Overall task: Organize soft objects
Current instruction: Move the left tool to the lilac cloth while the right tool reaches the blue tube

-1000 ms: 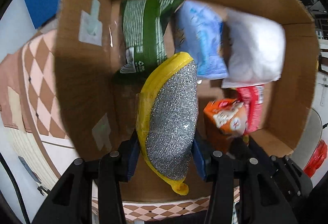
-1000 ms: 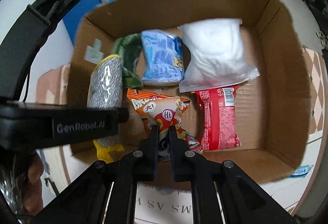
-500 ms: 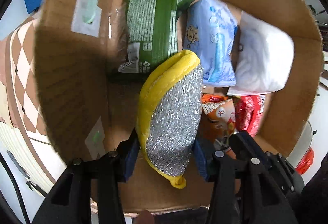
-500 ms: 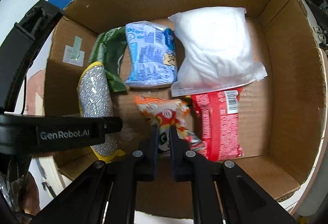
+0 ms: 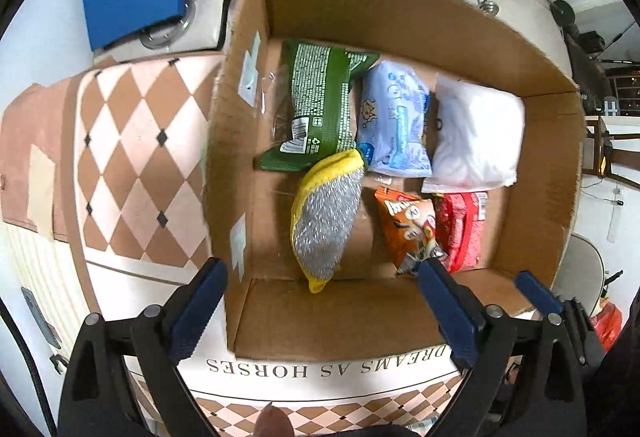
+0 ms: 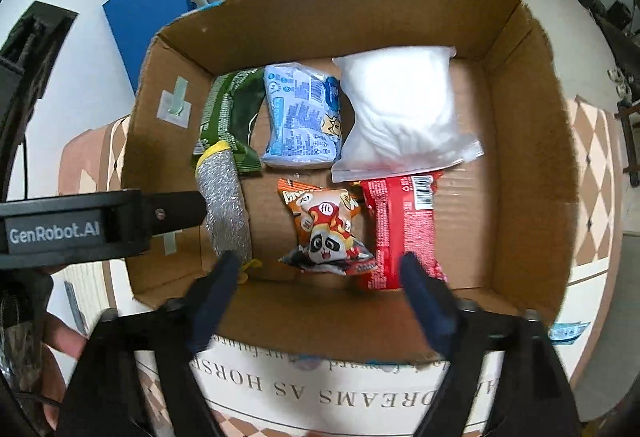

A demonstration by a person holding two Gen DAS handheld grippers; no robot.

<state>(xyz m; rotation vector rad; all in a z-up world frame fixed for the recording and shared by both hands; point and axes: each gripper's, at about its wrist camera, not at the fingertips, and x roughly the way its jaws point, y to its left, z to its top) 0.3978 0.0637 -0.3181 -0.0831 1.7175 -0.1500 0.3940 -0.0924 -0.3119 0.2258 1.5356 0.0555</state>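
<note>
Six soft things lie in the cardboard box in the left wrist view: one silver-and-yellow scouring pad, one green packet, one pale blue packet, one white bag, one orange snack bag and one red packet. The pad rests on the box floor near the left wall, its long axis running from the near wall away toward the green packet, its far yellow tip touching that packet's near edge. The left gripper hangs above the box's near wall, pointing down into the box, with its blue-padded jaws spread wide and nothing between them.

In the right wrist view the same six things show. The scouring pad lies lengthwise along the left side of the box, partly behind the black body of the left gripper. The orange snack bag sits loose on the floor, touching the red packet on its right. The right gripper is held over the near wall, aimed down at the snack bag, its jaws parted wide and empty, somewhat blurred.
</note>
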